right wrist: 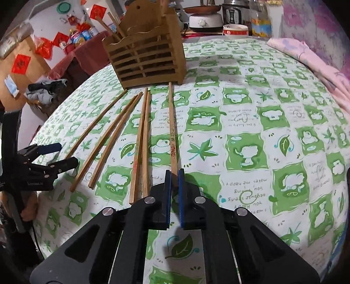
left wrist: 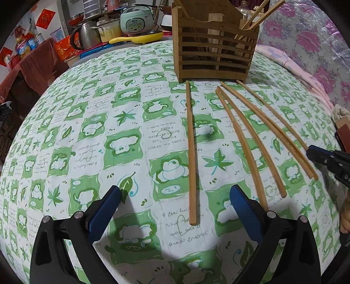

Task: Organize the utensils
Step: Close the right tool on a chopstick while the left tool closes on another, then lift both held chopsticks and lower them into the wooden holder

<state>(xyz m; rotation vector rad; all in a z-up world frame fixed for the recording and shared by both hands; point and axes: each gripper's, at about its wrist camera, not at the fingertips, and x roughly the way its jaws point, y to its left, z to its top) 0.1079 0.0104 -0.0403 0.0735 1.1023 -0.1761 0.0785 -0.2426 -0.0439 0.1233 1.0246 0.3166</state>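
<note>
A slatted wooden utensil holder (left wrist: pixel 214 43) (right wrist: pixel 148 61) stands at the far side of the green-and-white cloth, with a few chopsticks upright in it. Several wooden chopsticks lie in front of it, pointing toward me. My right gripper (right wrist: pixel 174 174) (left wrist: pixel 311 153) is shut on the near end of the rightmost chopstick (right wrist: pixel 172 131), which has red writing and still rests on the cloth. My left gripper (left wrist: pixel 175 192) (right wrist: pixel 63 155) is open over the cloth. The near end of the leftmost chopstick (left wrist: pixel 190 142) lies between its fingers, untouched.
A pink floral blanket (right wrist: pixel 317 61) lies along the right edge. Behind the cloth stand a rice cooker (left wrist: pixel 135 20), a kettle (left wrist: pixel 87 35), a yellow pan (left wrist: pixel 140 38), bowls and jars. A red-draped stand (left wrist: pixel 32 65) is at the left. A hand (right wrist: pixel 28 209) holds the left gripper.
</note>
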